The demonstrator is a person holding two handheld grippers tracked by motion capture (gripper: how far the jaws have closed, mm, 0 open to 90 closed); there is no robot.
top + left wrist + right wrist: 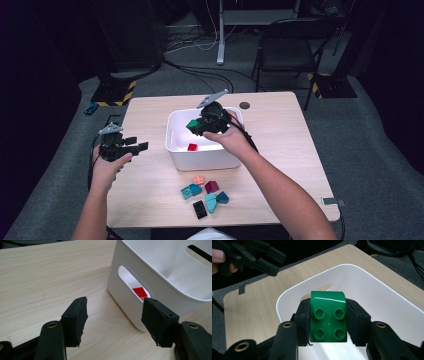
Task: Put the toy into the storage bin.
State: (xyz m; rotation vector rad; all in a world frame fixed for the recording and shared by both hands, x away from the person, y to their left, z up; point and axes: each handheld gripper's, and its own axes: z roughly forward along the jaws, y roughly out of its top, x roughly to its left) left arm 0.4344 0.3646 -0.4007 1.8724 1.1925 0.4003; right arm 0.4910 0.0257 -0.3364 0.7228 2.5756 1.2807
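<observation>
While the left gripper (115, 315) waits with spread jaws, the right gripper (327, 320) pinches a green brick (328, 317) above the white bin (387, 302).

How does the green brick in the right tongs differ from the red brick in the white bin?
The green brick is clamped between the right tongs and held over the white bin; the red brick lies loose on the bin floor. The green one looks larger, with four studs showing and one rounded edge; the red one looks small and flat, and its studs cannot be made out. Both are glossy plastic building bricks.
</observation>
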